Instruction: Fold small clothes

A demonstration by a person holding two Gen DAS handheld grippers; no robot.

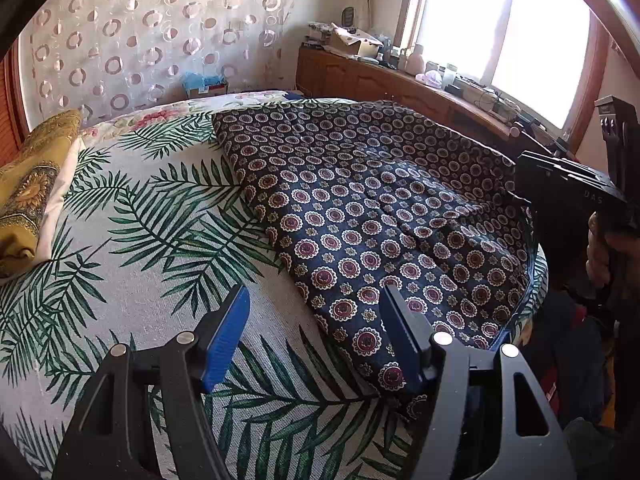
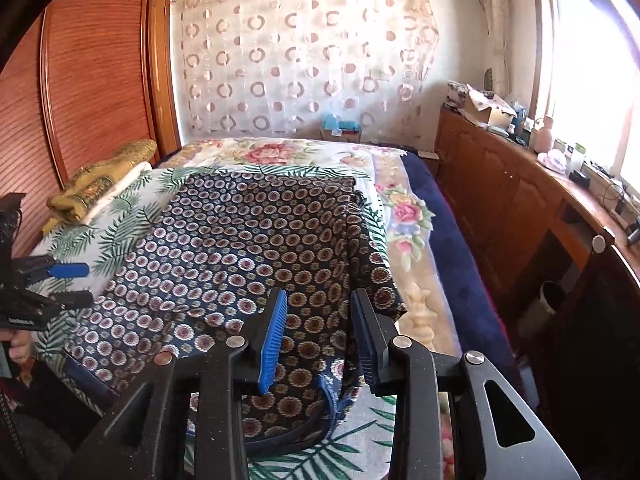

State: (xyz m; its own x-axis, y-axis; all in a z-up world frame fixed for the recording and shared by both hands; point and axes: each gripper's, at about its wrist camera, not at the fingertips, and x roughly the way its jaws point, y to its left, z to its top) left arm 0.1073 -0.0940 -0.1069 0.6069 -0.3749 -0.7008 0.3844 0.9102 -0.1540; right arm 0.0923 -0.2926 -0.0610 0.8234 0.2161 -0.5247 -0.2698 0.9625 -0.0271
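A dark navy garment with a red and cream medallion print (image 1: pixel 372 216) lies spread on the palm-leaf bed sheet (image 1: pixel 132 248). My left gripper (image 1: pixel 314 300) is open and empty, hovering over the sheet at the garment's near left edge. In the right wrist view the same garment (image 2: pixel 240 240) lies flat, with a blue trimmed edge (image 2: pixel 332 404) near the bed's front. My right gripper (image 2: pixel 320 304) is open and empty just above the garment's near right part. The left gripper (image 2: pixel 68 284) shows at the far left, open.
A yellow folded cloth (image 1: pixel 28 196) lies on a white pillow at the bed's left. A floral blanket (image 2: pixel 304 156) covers the far bed. A wooden cabinet (image 2: pixel 512 200) with clutter runs along the right under the window. A wooden headboard (image 2: pixel 80 80) stands left.
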